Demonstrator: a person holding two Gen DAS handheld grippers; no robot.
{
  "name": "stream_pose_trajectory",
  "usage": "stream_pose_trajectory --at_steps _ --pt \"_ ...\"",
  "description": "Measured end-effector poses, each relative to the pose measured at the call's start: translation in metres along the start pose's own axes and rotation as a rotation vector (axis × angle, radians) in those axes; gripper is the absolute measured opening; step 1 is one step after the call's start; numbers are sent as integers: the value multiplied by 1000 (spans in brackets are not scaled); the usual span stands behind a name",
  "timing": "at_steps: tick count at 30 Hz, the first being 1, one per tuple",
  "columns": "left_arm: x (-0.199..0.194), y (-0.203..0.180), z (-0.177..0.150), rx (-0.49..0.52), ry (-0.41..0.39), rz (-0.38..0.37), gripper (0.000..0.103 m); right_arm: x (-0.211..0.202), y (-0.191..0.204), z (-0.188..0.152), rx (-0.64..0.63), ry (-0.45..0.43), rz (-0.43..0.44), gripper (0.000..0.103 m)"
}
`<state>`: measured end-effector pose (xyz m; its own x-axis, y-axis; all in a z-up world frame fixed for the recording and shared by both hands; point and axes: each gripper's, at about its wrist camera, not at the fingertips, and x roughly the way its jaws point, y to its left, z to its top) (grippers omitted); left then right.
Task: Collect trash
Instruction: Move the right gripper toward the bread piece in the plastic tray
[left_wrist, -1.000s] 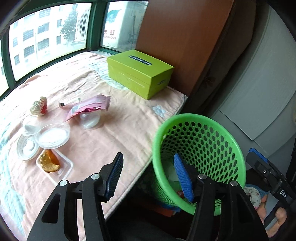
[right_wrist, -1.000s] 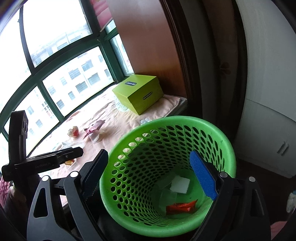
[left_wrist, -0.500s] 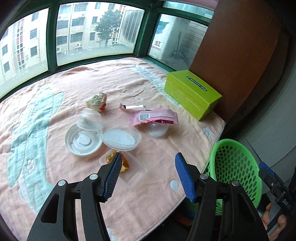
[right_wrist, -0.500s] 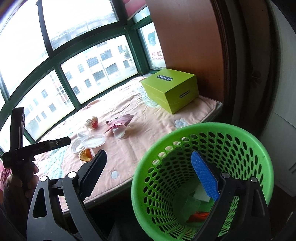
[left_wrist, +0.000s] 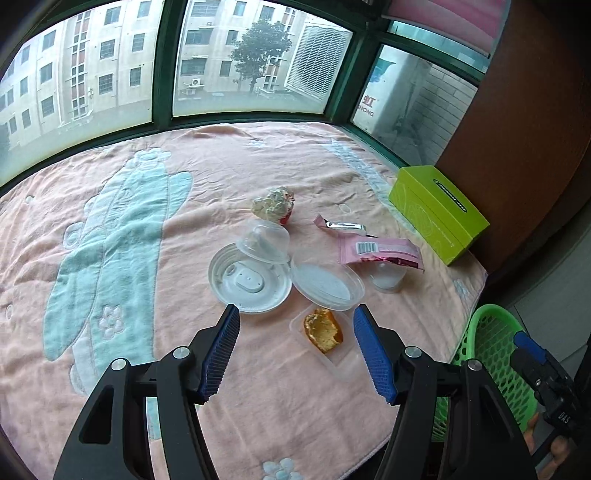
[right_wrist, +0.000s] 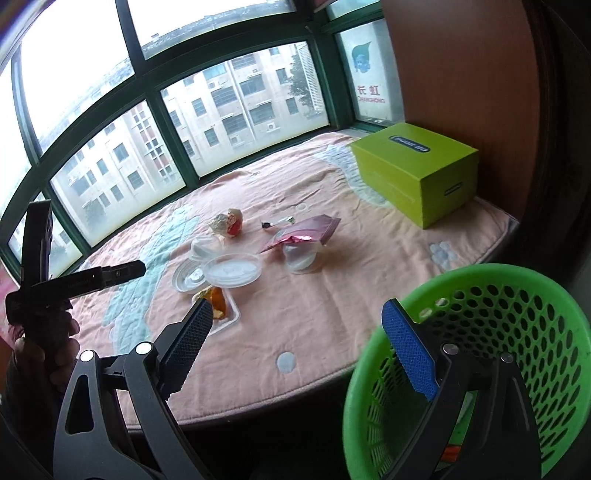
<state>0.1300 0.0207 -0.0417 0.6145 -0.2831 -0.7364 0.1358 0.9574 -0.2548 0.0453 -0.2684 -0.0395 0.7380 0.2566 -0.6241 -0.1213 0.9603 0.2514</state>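
Both grippers have swung away from the green basket (right_wrist: 476, 354) toward the blanket (left_wrist: 110, 229), so another pickup is probably next. Left gripper (left_wrist: 295, 347) hangs wide open, empty, over the clear tray (left_wrist: 325, 339) of leftover food; right gripper (right_wrist: 303, 339) gapes empty beside the basket.

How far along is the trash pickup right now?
Partly done: the green basket already holds some scraps, low inside. Nothing is in hand; the left claw and right claw are both open and empty. Left on the blanket: clear lids, food tray, pink wrapper, crumpled wrapper.
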Motion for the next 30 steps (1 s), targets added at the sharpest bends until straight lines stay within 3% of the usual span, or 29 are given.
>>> stream_pose_trajectory --at_steps 13,20,30 --pt "-3 43 1 -74 -2 46 62 58 64 -5 -119 100 120 91" --pt "-4 60 -4 -105 1 57 62 95 85 -8 -133 172 174 76" --pt "1 81 -11 -143 17 72 62 144 88 -10 -83 267 200 69"
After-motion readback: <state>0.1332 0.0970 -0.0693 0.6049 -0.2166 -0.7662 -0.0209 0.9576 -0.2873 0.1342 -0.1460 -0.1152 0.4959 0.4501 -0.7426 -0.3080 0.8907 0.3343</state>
